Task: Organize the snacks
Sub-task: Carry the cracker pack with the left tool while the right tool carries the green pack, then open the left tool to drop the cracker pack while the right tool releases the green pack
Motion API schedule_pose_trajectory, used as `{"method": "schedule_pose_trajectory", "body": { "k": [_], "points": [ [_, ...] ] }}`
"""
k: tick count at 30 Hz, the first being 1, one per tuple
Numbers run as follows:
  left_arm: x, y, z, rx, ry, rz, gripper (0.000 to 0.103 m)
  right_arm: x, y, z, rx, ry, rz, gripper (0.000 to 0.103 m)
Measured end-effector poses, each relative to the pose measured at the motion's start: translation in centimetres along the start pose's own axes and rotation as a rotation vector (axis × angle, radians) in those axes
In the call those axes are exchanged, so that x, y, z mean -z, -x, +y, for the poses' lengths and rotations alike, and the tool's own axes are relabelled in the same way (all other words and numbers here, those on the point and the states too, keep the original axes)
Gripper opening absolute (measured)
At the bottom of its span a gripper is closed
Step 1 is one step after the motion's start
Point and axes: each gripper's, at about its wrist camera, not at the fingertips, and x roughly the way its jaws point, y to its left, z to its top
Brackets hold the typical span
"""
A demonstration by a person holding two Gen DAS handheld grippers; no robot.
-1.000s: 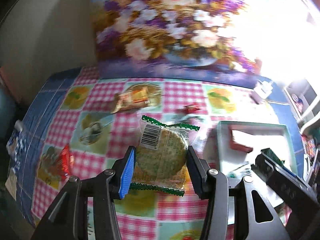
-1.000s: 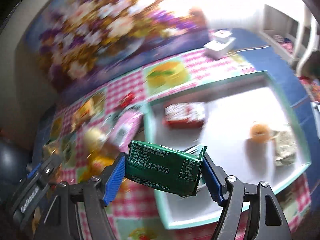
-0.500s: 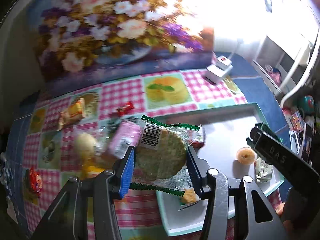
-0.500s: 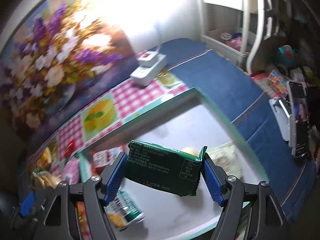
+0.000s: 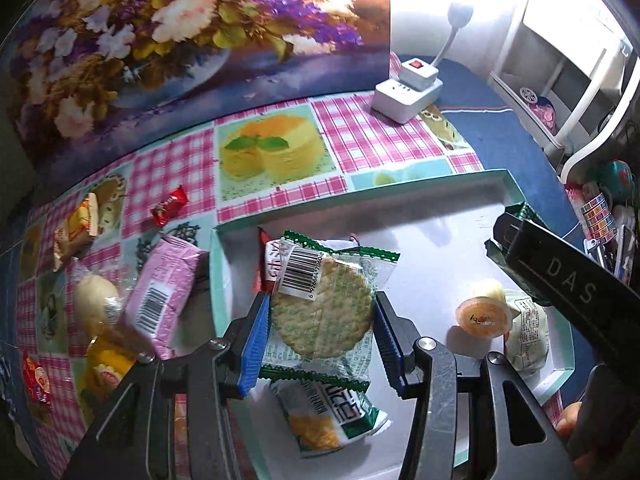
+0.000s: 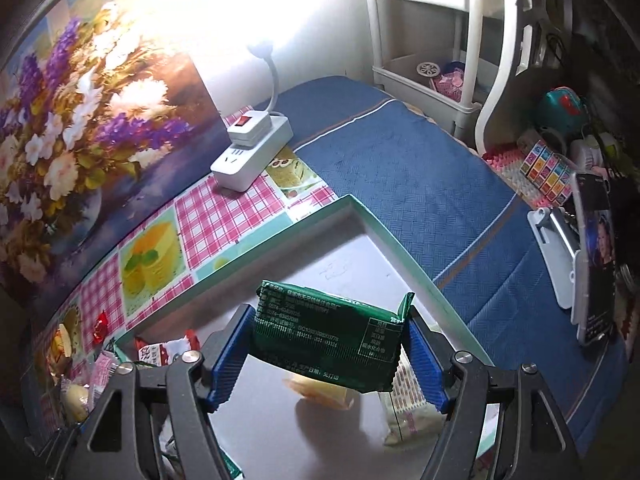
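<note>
Checkered tablecloth (image 5: 352, 140) under a teal tray (image 5: 400, 194). Both grippers have swung from the loose snack pile to over the tray in the last second. Left gripper (image 5: 320, 340) clamps the round cracker pack (image 5: 320, 312) above the tray's left end; right gripper (image 6: 328, 356) clamps the green packet (image 6: 326, 340) over its right half (neither released). Drop-off looks next.

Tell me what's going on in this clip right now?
A person is sorting snacks into a tray. The left gripper holds a clear-wrapped round cracker above the tray; the right gripper holds a dark green packet over it too. Several snacks already lie inside; others remain on the checkered tablecloth.
</note>
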Motion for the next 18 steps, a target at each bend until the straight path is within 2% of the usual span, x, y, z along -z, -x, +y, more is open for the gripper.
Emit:
{"method": "schedule_pose_trajectory", "body": {
  "k": [15, 18],
  "points": [
    [-0.2, -0.7, 0.0, 0.027, -0.003, 0.009, 0.052, -0.2, -2.3, 0.0, 0.022, -0.007, 0.053, 0.076],
    [-0.2, 0.0, 0.4, 0.024, 0.004, -0.005, 0.056, -0.2, -2.3, 0.0, 0.023, -0.006, 0.056, 0.076]
  ]
}}
